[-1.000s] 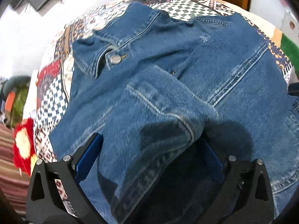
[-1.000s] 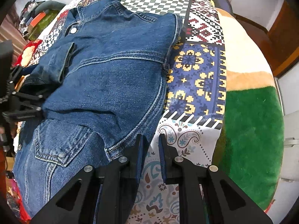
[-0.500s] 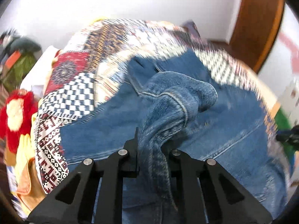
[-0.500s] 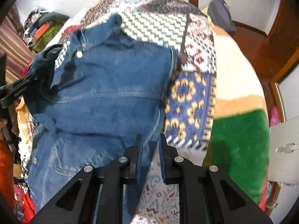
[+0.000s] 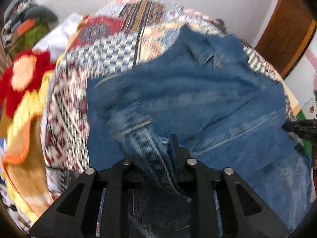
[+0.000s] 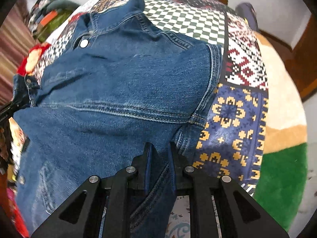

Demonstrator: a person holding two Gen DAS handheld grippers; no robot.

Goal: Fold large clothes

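A blue denim jacket lies over a patchwork quilt on a bed. In the blurred left wrist view a bunched fold of its denim runs between the jaws of my left gripper; the jaws are opening slightly while the fold stays pinched between them. My right gripper is shut on the jacket's side edge, above the quilt. The collar with its metal button lies at the far end. The right gripper shows at the left view's right edge.
A red and yellow blanket hangs at the bed's left side, with a pile of clothes behind it. A wooden door stands at the far right. A green and cream blanket covers the bed's right part.
My left gripper went from wide open over the folded sleeve to closed on a fold of denim, then swung sideways and rolled with it. The right gripper shifted over the jacket, holding its edge.
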